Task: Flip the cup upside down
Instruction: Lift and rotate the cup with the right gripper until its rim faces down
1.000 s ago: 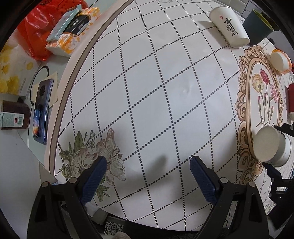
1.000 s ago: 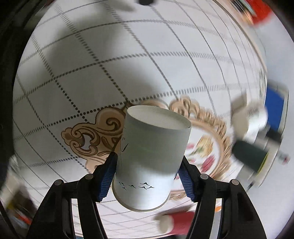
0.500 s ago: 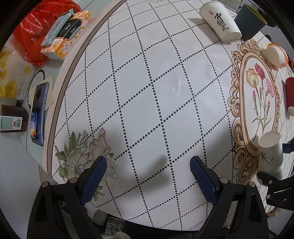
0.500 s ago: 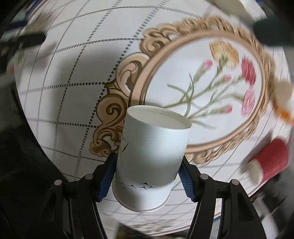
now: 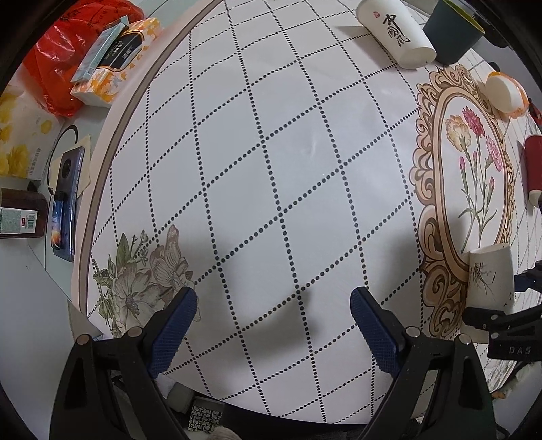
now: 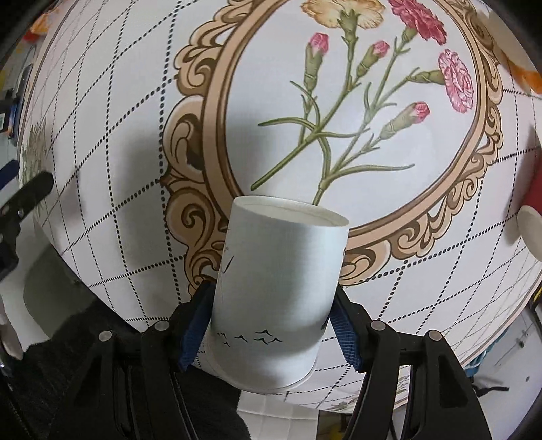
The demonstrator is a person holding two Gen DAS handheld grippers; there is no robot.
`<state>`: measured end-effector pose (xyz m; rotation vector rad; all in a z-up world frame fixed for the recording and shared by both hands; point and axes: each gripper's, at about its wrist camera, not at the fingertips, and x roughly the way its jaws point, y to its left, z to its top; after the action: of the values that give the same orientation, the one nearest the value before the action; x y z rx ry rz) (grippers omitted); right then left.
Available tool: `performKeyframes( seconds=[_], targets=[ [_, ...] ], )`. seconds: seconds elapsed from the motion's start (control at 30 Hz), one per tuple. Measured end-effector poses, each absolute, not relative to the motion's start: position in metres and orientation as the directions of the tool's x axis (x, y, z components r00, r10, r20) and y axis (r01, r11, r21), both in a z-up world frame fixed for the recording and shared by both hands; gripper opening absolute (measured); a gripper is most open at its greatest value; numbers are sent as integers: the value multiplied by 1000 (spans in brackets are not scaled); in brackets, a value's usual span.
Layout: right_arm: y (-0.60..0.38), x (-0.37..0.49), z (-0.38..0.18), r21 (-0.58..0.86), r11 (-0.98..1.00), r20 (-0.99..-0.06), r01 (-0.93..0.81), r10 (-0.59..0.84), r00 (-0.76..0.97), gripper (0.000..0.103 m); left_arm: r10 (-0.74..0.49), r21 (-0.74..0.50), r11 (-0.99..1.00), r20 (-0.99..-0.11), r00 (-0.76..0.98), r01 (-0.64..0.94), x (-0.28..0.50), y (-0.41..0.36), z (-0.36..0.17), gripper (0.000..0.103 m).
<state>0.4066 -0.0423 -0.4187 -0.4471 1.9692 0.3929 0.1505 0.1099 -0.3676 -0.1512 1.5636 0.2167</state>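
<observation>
My right gripper [image 6: 271,325] is shut on a white paper cup [image 6: 277,291] with small black bird marks. The cup's narrower closed base points away from me and its wider rim sits near the camera, over the ornate gold frame on the tablecloth. In the left wrist view the same cup [image 5: 489,281] stands base up at the far right, held by the right gripper [image 5: 501,304]. I cannot tell whether its rim touches the table. My left gripper [image 5: 274,321] is open and empty above the checked cloth near the front edge.
A white cup with black lettering [image 5: 396,32] lies on its side at the back, beside a dark green cup [image 5: 452,32]. An orange-rimmed cup [image 5: 506,93] and a red cup [image 5: 533,166] lie at the right. A phone [image 5: 64,203], boxes and a red bag [image 5: 64,64] lie off the table at the left.
My right gripper has swung with the cup from over the checked area to over the flower frame and lowered toward the table. The left gripper has hardly moved.
</observation>
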Motion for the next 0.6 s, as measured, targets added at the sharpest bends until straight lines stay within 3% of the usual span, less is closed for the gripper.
performKeyframes(
  seconds=[0.07,0.13,0.53,0.6],
  targets=[
    [-51,415,-421,66,887,-904,-457,-141,-404,71,40,41,973,-999,-8,-227,151,108,-368,93],
    [-49,404,-413,77,896,-900,-437,-126,-417,82,41,42,975,-999,-9,-220,151,107,-368,93],
    [-70,452,-398,85,943,-916,-323,-53,-397,82,41,43,982,-999,-14,-184,160,89,-365,93],
    [-74,459,-395,97,948,-919,-303,-32,-393,77,44,46,984,-999,-18,-175,160,86,-366,93]
  ],
)
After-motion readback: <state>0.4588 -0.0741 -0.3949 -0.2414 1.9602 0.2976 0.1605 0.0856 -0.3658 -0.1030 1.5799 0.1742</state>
